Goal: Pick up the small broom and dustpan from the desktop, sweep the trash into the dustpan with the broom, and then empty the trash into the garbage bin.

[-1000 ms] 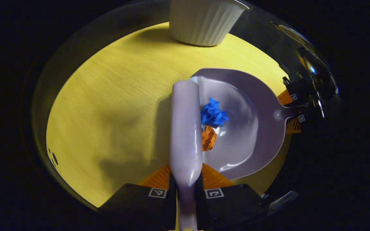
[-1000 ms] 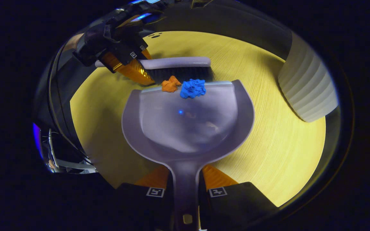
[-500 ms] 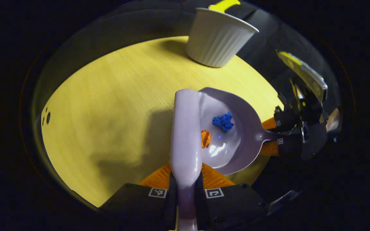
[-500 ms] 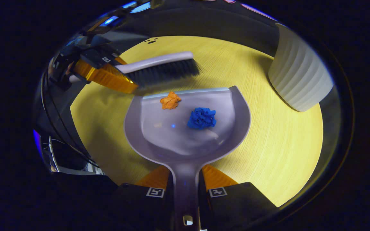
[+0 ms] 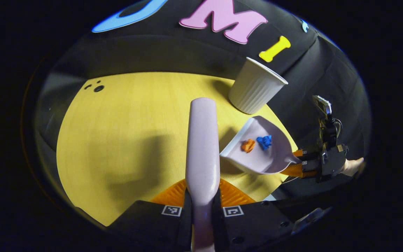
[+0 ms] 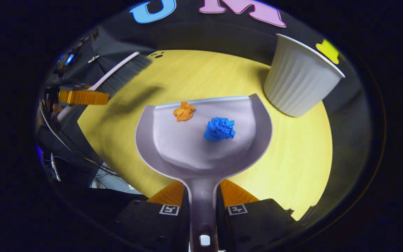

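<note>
Yellow desktop [image 6: 292, 154] now lies clear of litter and farther below both tools than it did a moment ago: broom and dustpan have risen and drawn apart. From that I judge the sweeping is finished and only the tip-out remains.

White ribbed garbage bin [image 6: 301, 84] stands ahead and to the right of the right gripper's jaws, near the pan's front right corner but not touching it (its open mouth is tilted in this lens).

Next in size, the dustpan [image 6: 201, 147] runs straight out from the right gripper [image 6: 203, 203], whose jaws pinch its handle; its long axis follows the fingers, lip pointing forward, about level.

Off to the left, the broom [image 5: 202, 140] extends forward from the left gripper [image 5: 201, 203], jaws clamped on its handle, head pointing away along the fingers.

Blue paper wad [image 6: 219, 128] and orange scrap [image 6: 184, 111] sit in the pan, the orange one near the lip.
</note>
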Tool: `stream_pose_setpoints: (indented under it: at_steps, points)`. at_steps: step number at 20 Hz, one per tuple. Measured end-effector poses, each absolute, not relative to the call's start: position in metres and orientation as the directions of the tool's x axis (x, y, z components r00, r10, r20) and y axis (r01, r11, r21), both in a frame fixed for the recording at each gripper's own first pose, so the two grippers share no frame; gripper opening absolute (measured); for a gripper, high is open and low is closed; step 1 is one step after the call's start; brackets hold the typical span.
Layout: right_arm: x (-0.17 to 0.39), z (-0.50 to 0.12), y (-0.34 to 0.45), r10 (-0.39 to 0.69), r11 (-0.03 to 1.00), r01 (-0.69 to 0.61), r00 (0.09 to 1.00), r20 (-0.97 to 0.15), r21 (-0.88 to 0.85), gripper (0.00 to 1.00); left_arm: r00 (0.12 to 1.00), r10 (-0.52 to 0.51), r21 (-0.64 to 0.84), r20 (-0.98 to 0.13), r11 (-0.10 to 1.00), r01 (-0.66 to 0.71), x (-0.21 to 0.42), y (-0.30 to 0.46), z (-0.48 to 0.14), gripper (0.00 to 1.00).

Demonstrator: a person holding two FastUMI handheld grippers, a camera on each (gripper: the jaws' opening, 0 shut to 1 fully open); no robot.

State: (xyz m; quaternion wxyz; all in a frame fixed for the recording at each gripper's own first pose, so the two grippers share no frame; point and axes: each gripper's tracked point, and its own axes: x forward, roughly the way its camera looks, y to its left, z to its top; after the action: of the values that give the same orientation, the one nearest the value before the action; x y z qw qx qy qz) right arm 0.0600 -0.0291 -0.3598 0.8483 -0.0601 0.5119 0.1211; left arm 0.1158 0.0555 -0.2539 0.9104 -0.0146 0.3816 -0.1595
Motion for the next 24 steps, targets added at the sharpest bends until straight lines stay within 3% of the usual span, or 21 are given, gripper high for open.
stream_pose_setpoints:
  at_steps: [1, 7, 9, 15, 16, 17, 18, 21, 24]
  points:
    - [0.058, -0.352, -0.031, 0.138, 0.970, -0.241, 0.459, -0.878, 0.026, 0.35, 0.667, -0.298, -0.156, -0.683, 0.951, 0.266, 0.110, 0.067, -0.267, 0.29]
    - [0.058, -0.283, -0.054, 0.063, 0.995, -0.098, 0.535, -0.842, 0.013, 0.39, 0.673, -0.297, -0.139, -0.678, 0.950, 0.280, 0.107, 0.132, -0.355, 0.29]
    - [0.065, -0.256, -0.056, 0.072, 0.997, -0.036, 0.552, -0.831, 0.063, 0.35, 0.670, -0.309, -0.139, -0.675, 0.945, 0.296, 0.104, 0.140, -0.370, 0.29]
    - [0.087, -0.199, -0.073, 0.090, 0.985, 0.067, 0.587, -0.805, 0.159, 0.31, 0.655, -0.356, -0.184, -0.666, 0.930, 0.319, 0.080, 0.140, -0.358, 0.28]
    - [0.095, -0.196, -0.080, 0.077, 0.986, 0.072, 0.592, -0.802, 0.149, 0.35, 0.650, -0.352, -0.189, -0.673, 0.932, 0.309, 0.078, 0.143, -0.358, 0.28]
    - [0.103, -0.194, -0.091, 0.057, 0.989, 0.076, 0.598, -0.799, 0.128, 0.31, 0.653, -0.341, -0.184, -0.676, 0.937, 0.299, 0.079, 0.147, -0.356, 0.28]
    - [0.114, -0.191, -0.100, 0.045, 0.990, 0.080, 0.601, -0.798, 0.116, 0.35, 0.661, -0.326, -0.172, -0.676, 0.942, 0.289, 0.080, 0.153, -0.352, 0.27]
    - [0.151, -0.187, -0.118, 0.034, 0.989, 0.097, 0.605, -0.796, 0.116, 0.31, 0.677, -0.303, -0.162, -0.671, 0.951, 0.265, 0.081, 0.165, -0.344, 0.27]
    - [0.191, -0.198, -0.141, -0.018, 0.992, 0.111, 0.596, -0.803, 0.060, 0.35, 0.688, -0.290, -0.167, -0.666, 0.956, 0.241, 0.082, 0.173, -0.337, 0.27]
